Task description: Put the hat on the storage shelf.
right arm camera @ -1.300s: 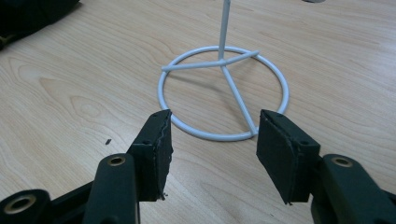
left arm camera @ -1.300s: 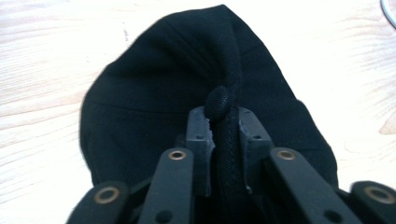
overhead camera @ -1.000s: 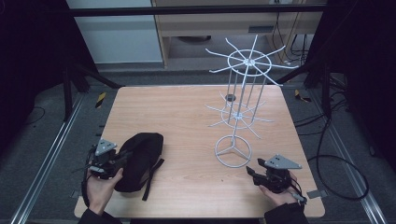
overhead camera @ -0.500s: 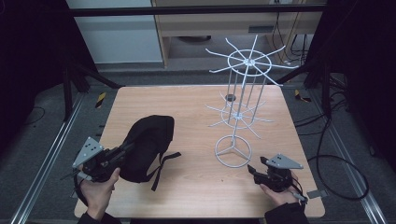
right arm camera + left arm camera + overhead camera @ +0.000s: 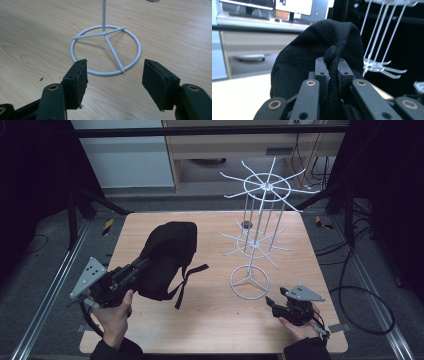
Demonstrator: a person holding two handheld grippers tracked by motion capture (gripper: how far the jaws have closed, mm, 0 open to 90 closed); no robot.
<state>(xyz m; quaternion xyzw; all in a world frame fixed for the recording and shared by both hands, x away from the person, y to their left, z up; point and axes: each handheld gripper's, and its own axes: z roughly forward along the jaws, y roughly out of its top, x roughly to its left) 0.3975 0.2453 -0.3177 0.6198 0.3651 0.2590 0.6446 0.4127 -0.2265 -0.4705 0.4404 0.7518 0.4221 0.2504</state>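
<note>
The left claw (image 5: 131,271) is clamping a black bag (image 5: 167,255) by its strap, lifting it toward the wire rack (image 5: 260,215) for hanging; the right claw (image 5: 276,304), its jaws just opening and empty, is waiting at the rack's base.

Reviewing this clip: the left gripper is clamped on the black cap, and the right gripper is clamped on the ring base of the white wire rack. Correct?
Not quite. The right gripper is open, its fingers apart and short of the ring base of the white wire rack, as the right gripper view shows. The left gripper is indeed clamped on the black cap.
</note>
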